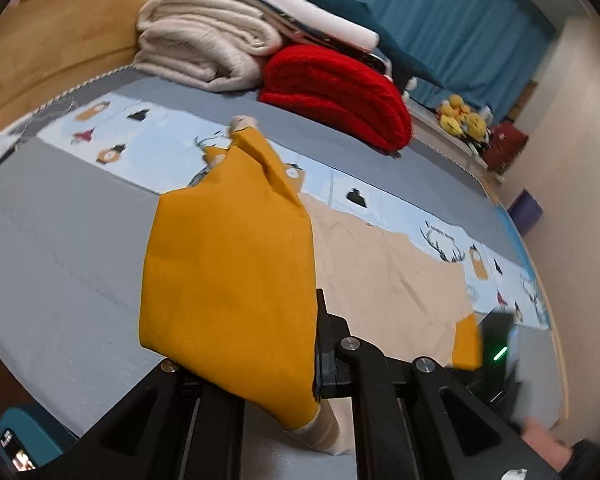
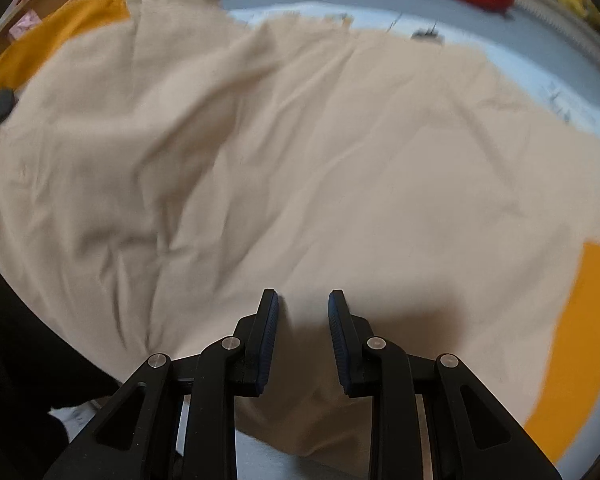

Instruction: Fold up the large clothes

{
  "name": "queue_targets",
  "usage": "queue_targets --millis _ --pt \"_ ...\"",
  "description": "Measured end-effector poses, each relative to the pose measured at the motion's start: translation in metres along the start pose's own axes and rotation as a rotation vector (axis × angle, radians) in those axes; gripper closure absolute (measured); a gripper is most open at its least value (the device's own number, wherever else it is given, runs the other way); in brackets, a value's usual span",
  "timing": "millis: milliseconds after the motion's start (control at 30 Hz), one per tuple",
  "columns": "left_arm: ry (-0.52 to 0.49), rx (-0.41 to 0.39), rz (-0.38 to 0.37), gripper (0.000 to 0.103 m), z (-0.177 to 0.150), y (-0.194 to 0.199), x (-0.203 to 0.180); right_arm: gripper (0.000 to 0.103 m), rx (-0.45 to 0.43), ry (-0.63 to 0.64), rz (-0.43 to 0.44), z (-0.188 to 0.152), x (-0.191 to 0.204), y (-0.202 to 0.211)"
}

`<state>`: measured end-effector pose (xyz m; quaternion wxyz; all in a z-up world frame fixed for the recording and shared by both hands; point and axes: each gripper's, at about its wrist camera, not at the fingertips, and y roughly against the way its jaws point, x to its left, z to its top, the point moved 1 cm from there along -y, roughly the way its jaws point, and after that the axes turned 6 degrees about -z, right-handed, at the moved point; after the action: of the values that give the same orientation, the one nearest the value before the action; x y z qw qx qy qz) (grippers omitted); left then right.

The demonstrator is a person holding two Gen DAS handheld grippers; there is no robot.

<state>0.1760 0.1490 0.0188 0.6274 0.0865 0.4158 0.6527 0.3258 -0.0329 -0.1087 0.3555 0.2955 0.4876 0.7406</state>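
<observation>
Across the bed (image 1: pixel 60 240), the beige garment (image 2: pixel 300 160) lies lengthwise, mustard sleeve (image 1: pixel 228 280) lifted.

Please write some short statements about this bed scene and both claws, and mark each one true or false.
1. The left claw is clamped on the mustard yellow sleeve. True.
2. The right claw grips the beige garment body. False: its jaws stand apart above the cloth, holding nothing.
3. A folded red blanket lies on the bed. True.
4. The curtain is red. False: it is blue.
5. The folded cream blanket lies beside the red one. True.
</observation>
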Motion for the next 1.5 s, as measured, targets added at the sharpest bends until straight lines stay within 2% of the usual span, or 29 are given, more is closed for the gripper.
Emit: queue_targets --millis 67,133,267,367,433,533,600,633,733,800,867,967,1067,1133,1167,1233,1300,1400,1433,1500 --pt "-0.061 -0.011 -0.01 0.094 -0.003 -0.001 -0.024 0.075 -0.063 -0.064 0.001 0.003 -0.019 0.023" --pt "-0.121 -0.019 -0.029 0.094 -0.007 -0.002 -0.053 0.075 -0.162 -0.168 -0.026 0.004 -0.059 0.058" --pt "-0.282 -0.004 -0.095 0.094 -0.022 -0.016 -0.135 0.075 -0.325 -0.269 -0.175 -0.009 -0.135 0.128" --pt "-0.397 0.043 -0.145 0.094 -0.045 -0.034 -0.193 0.072 -0.401 -0.301 -0.234 -0.026 -0.18 0.169" --pt "-0.45 0.095 -0.181 0.095 -0.064 -0.05 -0.226 0.07 -0.421 -0.342 -0.27 -0.048 -0.213 0.191" --pt "-0.531 0.202 -0.217 0.095 -0.102 -0.083 -0.274 0.069 -0.42 -0.411 -0.277 -0.078 -0.25 0.215" --pt "-0.576 0.321 -0.243 0.093 -0.13 -0.112 -0.295 0.068 -0.429 -0.446 -0.285 -0.101 -0.272 0.229" --pt "-0.583 0.424 -0.25 0.092 -0.147 -0.134 -0.303 0.066 -0.431 -0.455 -0.287 -0.108 -0.278 0.235" --pt "-0.581 0.564 -0.227 0.086 -0.169 -0.158 -0.305 0.056 -0.422 -0.478 -0.261 -0.124 -0.296 0.244" --pt "-0.567 0.573 -0.247 0.076 -0.166 -0.149 -0.301 0.054 -0.407 -0.486 -0.219 -0.133 -0.303 0.245" --pt "-0.514 0.583 -0.328 0.067 -0.155 -0.127 -0.292 0.054 -0.4 -0.483 -0.182 -0.14 -0.3 0.243" --pt "-0.497 0.58 -0.403 0.065 -0.138 -0.096 -0.279 0.053 -0.389 -0.451 -0.142 -0.141 -0.292 0.241" --pt "-0.524 0.523 -0.414 0.065 -0.122 -0.065 -0.262 0.052 -0.381 -0.457 -0.064 -0.137 -0.28 0.237" --pt "-0.541 0.476 -0.382 0.065 -0.112 -0.057 -0.253 0.051 -0.365 -0.463 -0.011 -0.132 -0.271 0.23" --pt "-0.56 0.439 -0.338 0.065 -0.106 -0.054 -0.243 0.05 -0.352 -0.463 0.011 -0.129 -0.265 0.225" --pt "-0.573 0.386 -0.278 0.065 -0.098 -0.055 -0.225 0.048 -0.296 -0.449 0.066 -0.12 -0.252 0.209" --pt "-0.549 0.336 -0.211 0.065 -0.093 -0.059 -0.202 0.048 -0.23 -0.4 0.086 -0.112 -0.234 0.19" --pt "-0.471 0.26 -0.166 0.065 -0.092 -0.064 -0.17 0.048 -0.139 -0.32 0.05 -0.107 -0.21 0.165" --pt "-0.443 0.254 -0.143 0.065 -0.093 -0.068 -0.159 0.048 -0.117 -0.308 0.042 -0.109 -0.206 0.159" --pt "-0.372 0.293 -0.041 0.065 -0.091 -0.079 -0.143 0.048 -0.045 -0.298 0.012 -0.113 -0.198 0.14"
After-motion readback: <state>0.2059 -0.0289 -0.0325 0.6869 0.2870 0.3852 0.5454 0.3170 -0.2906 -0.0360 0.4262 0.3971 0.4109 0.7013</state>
